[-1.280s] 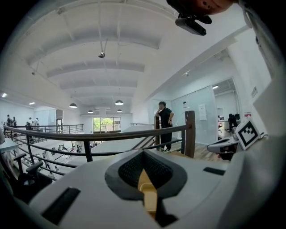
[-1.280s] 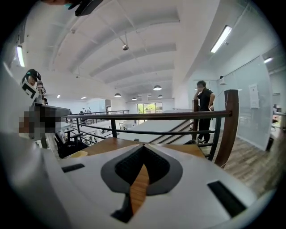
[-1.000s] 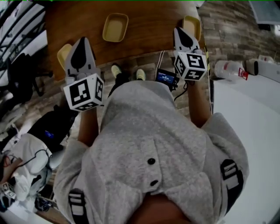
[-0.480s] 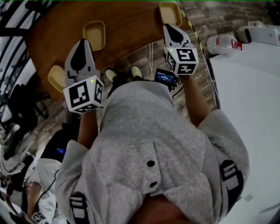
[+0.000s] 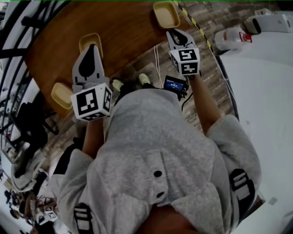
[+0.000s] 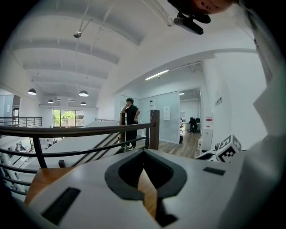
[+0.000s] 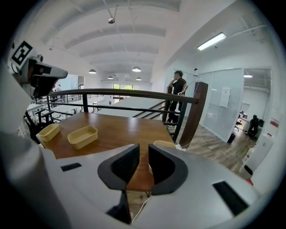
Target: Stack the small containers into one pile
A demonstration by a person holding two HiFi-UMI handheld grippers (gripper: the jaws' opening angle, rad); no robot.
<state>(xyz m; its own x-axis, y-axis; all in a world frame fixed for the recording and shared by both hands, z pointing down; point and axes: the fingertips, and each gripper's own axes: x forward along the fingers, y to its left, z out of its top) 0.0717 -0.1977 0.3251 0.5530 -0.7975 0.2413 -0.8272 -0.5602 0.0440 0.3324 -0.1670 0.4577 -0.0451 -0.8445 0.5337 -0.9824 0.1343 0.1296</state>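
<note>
Left gripper (image 5: 90, 49) and right gripper (image 5: 176, 34) at the counter (image 5: 128, 32), both empty.
Left jaws together, right jaws barely apart; three containers (image 5: 166, 13) sit unstacked.

Grey sweatshirt (image 5: 155, 137), blk buttons (image 5: 158, 173); grey hand-held grippers (image 5: 90, 48) (image 5: 177, 33), b/w marker cubes (image 5: 91, 103).

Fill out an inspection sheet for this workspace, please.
Surface: wooden table.
Job's things: left container, middle container, right container, all yellow, apart, unstacked.
Clutter: screen device at the person's waist; bottle beside the white surface.
Grippers: left gripper shut, empty; right gripper narrowly open, empty.
Cables: white cable below the table edge.
Surroundings: railing; a person standing beyond it.
</note>
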